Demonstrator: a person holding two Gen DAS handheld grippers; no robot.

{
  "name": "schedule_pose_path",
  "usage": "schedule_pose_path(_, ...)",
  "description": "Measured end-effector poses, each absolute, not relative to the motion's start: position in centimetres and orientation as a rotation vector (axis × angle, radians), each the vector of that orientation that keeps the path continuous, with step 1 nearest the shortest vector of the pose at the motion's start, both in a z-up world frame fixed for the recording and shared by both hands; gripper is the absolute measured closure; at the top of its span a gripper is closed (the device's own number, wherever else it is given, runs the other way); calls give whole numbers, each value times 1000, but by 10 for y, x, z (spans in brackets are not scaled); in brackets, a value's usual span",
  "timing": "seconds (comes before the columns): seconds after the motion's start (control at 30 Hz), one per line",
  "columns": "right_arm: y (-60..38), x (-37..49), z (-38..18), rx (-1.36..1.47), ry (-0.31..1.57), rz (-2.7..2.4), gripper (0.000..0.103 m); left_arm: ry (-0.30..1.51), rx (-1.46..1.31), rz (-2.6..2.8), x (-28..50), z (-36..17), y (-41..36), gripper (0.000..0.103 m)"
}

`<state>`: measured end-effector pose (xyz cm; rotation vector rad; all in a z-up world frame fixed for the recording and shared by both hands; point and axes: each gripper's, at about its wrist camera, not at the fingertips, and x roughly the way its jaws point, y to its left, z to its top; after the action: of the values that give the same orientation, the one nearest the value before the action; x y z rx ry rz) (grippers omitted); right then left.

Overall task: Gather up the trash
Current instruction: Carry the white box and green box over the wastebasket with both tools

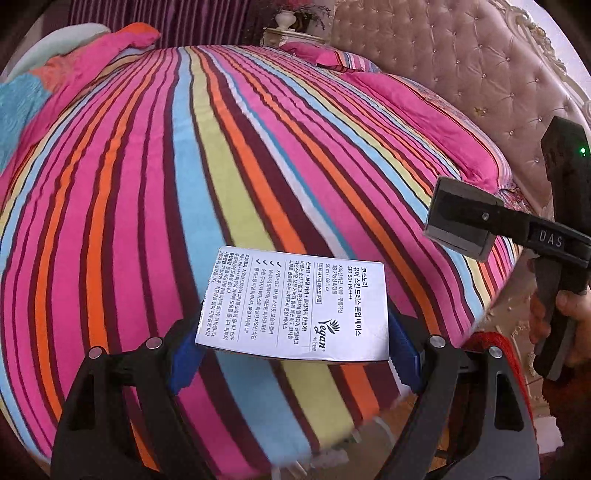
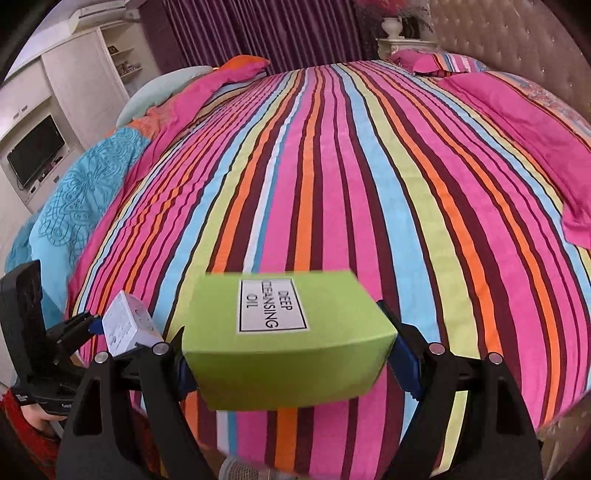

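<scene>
My left gripper [image 1: 293, 341] is shut on a white carton [image 1: 295, 304] printed with Korean text, held above the near edge of the striped bed [image 1: 221, 166]. My right gripper [image 2: 291, 363] is shut on a green box [image 2: 284, 339] labelled "Deep Cleansing Oil", also above the bed's near edge [image 2: 369, 184]. In the right wrist view the left gripper [image 2: 92, 325] shows at the left with the white carton [image 2: 125, 325]. In the left wrist view the right gripper's body [image 1: 517, 229] shows at the right, its fingertips out of sight.
Pink pillows [image 1: 424, 122] lie along the tufted headboard [image 1: 461, 55]. A folded blue and pink quilt [image 2: 92, 192] lies at the bed's left side. A nightstand with a vase [image 2: 395, 33] stands behind. White cabinets and a TV [image 2: 35, 155] line the left wall.
</scene>
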<state>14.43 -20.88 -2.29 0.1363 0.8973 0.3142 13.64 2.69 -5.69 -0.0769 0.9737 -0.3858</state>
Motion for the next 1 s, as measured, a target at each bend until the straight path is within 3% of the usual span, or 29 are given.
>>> schedule_pose_path(0.57, -203, 52, -18, 189, 897, 392, 27, 986, -73, -382, 19, -57, 20, 22)
schedule_pose_path(1.0, -200, 0, -84, 246, 1084, 398, 27, 1110, -94, -410, -30, -108, -3, 21)
